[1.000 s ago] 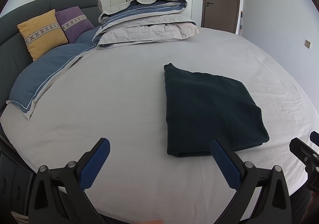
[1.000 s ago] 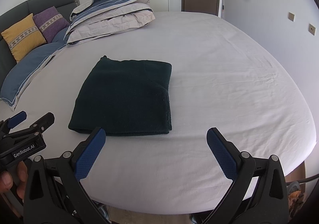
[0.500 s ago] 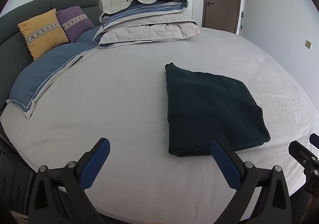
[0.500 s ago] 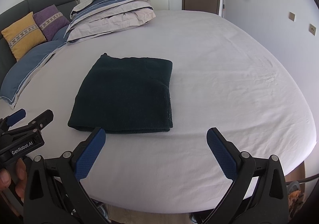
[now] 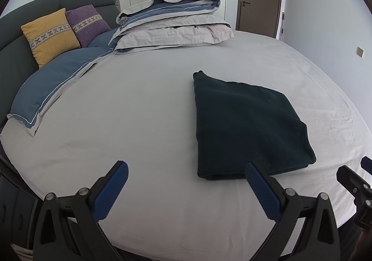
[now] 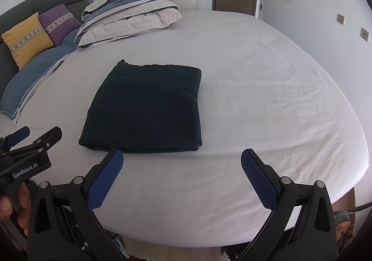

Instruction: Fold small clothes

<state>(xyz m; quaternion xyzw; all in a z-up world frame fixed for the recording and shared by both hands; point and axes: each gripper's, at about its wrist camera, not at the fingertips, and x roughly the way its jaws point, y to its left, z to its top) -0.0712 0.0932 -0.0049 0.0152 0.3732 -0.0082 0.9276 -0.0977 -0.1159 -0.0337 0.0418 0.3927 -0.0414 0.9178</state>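
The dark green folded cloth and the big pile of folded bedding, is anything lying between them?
Nothing: only bare pale bed sheet separates the dark green folded cloth from the grey-and-blue folded bedding pile, clearest in the right wrist view.

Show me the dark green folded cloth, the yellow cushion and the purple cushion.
dark green folded cloth (image 6: 148,107), right wrist view, middle of its top layer.
yellow cushion (image 5: 50,36), left wrist view, patterned band.
purple cushion (image 5: 87,25), left wrist view, front face.

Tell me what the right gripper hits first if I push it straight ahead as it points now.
Probably bare sheet: the right gripper, jaws open, aims just right of the folded dark cloth. Its left jaw lines up with the cloth's near edge and might brush it; depth is unclear.
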